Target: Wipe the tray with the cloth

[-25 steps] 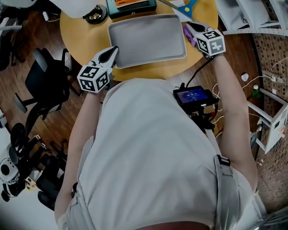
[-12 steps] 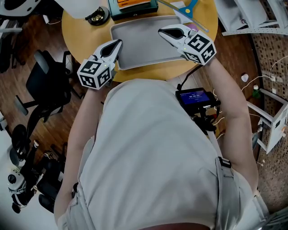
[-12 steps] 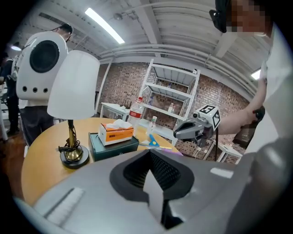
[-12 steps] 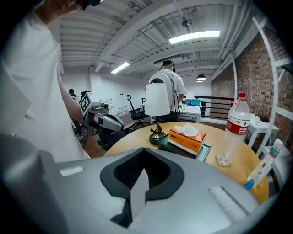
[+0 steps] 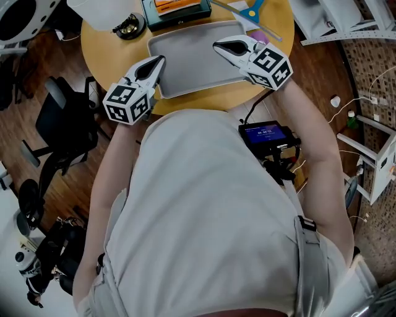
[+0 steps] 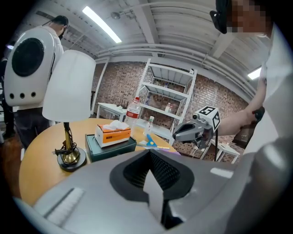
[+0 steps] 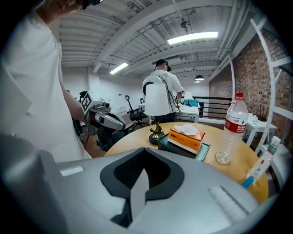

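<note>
- Left gripper [image 5: 158,62]: jaws together, nothing between them. It sits at the near-left corner of the tray [image 5: 192,62].
- Right gripper [image 5: 221,46]: also shut and empty. It hangs over the right half of the tray with its tips pointing left.
- The tray lies flat on the round table [image 5: 204,99], directly in front of you, and its surface is bare. It looks like a thin, smooth, rigid shell, so it is probably light and could skate on the wood when you push on it. I'd brace the near-left rim with the left gripper.
- Cloth [image 5: 262,38]: only a purple scrap shows, just off the tray's right edge, mostly hidden behind the right gripper. I can't tell how it's folded.
- Expect the cloth to be soft, limp and near weightless, so it will bunch and trail rather than hold its shape. Open the right gripper and pinch a thick fold near the middle, not a single-layer corner, so there's a pad under the jaws.
- Beyond the tray are the scissors [image 5: 253,11], tissue box [image 5: 176,6] and lamp [image 5: 129,23]. Keep your strokes short at the far rim.
</note>
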Action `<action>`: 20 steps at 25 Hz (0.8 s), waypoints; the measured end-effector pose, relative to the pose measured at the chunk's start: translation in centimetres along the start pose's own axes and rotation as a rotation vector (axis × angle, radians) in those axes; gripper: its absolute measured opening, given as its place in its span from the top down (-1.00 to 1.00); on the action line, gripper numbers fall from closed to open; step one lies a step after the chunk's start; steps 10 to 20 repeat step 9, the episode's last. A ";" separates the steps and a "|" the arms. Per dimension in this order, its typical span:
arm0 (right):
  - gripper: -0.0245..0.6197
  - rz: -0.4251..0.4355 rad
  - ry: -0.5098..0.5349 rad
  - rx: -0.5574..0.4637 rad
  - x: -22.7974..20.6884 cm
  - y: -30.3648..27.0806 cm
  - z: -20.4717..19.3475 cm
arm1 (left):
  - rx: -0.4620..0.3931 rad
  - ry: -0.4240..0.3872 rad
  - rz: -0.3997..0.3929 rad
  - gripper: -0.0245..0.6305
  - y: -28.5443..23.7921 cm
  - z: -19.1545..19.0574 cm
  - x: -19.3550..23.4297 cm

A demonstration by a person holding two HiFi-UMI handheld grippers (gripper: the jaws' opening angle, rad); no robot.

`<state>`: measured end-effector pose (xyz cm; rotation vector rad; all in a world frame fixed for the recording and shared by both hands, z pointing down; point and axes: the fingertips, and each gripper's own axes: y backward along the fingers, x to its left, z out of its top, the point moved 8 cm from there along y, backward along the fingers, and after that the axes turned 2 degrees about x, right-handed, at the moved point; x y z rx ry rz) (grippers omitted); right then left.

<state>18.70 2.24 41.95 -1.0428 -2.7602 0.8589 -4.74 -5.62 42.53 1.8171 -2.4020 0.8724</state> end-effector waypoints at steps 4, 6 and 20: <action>0.92 -0.010 0.007 -0.006 1.1 0.0 0.3 | -0.007 -0.012 -0.004 0.93 0.9 -0.1 -0.2; 0.92 -0.010 0.005 -0.007 0.8 0.2 0.3 | -0.006 -0.013 -0.005 0.93 0.5 0.0 -0.2; 0.92 -0.011 0.001 -0.005 0.1 0.7 0.0 | -0.003 -0.010 -0.011 0.93 -0.5 0.2 -0.4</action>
